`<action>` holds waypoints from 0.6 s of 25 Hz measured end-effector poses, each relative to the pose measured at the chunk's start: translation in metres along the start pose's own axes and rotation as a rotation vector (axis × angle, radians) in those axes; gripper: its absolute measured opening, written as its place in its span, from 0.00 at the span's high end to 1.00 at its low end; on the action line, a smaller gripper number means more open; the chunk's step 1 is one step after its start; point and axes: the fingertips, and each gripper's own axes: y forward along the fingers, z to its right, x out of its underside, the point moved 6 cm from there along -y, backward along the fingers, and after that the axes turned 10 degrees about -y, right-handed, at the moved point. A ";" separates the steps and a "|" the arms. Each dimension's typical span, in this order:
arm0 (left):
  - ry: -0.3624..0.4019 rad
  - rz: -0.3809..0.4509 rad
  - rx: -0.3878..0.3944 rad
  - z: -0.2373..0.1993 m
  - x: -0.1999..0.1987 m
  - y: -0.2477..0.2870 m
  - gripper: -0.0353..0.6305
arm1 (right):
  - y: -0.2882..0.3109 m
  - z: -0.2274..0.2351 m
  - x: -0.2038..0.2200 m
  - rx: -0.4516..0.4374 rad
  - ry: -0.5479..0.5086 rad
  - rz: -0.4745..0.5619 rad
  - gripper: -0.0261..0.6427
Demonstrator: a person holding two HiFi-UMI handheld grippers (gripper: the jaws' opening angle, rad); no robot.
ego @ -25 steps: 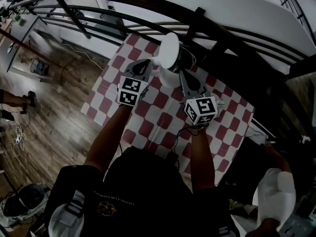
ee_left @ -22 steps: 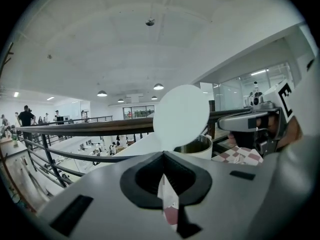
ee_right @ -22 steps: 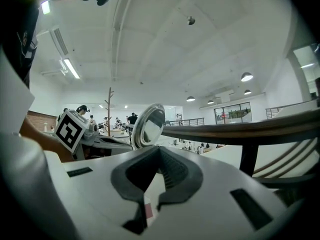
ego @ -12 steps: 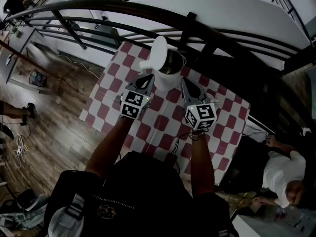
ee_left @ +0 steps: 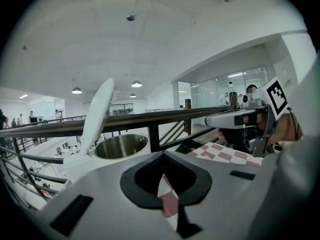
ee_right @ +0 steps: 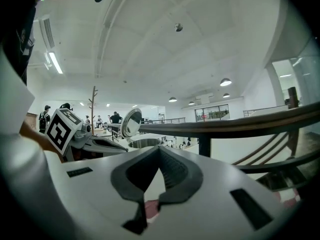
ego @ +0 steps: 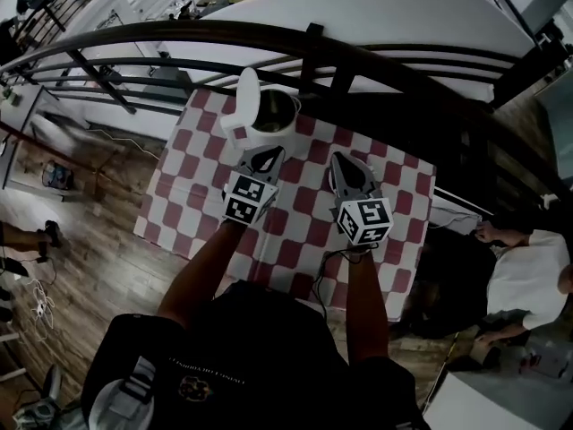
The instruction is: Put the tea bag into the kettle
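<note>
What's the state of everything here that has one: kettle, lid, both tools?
White electric kettle with steel inside: upright on the red-and-white checked tablecloth.
Kettle's white lid: flipped open, standing up.
Left tool: shut, nothing between the jaws.
Right tool: shut, nothing between the jaws.
Tea bag: not visible in any view.
</note>
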 end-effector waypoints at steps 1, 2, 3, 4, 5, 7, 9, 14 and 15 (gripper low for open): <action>0.005 -0.003 0.013 0.006 0.000 0.004 0.95 | -0.007 0.005 0.002 0.015 0.003 -0.002 0.94; 0.010 -0.004 0.026 0.012 -0.001 0.007 0.95 | -0.013 0.009 0.003 0.030 0.005 -0.005 0.94; 0.014 -0.004 0.039 0.019 -0.001 0.011 0.95 | -0.020 0.013 0.006 0.045 0.008 -0.008 0.94; 0.019 -0.003 0.052 0.024 -0.001 0.014 0.95 | -0.027 0.016 0.008 0.060 0.012 -0.013 0.95; 0.023 -0.004 0.064 0.030 0.000 0.017 0.95 | -0.034 0.019 0.012 0.075 0.017 -0.020 0.95; 0.029 -0.019 0.086 0.043 0.002 0.023 0.95 | -0.048 0.026 0.018 0.104 0.026 -0.032 0.94; 0.037 -0.027 0.113 0.055 0.003 0.029 0.95 | -0.062 0.033 0.023 0.135 0.035 -0.041 0.95; 0.059 -0.039 0.172 0.080 0.009 0.045 0.95 | -0.092 0.047 0.035 0.205 0.056 -0.062 0.95; 0.059 -0.042 0.182 0.085 0.010 0.048 0.95 | -0.097 0.049 0.038 0.218 0.062 -0.068 0.95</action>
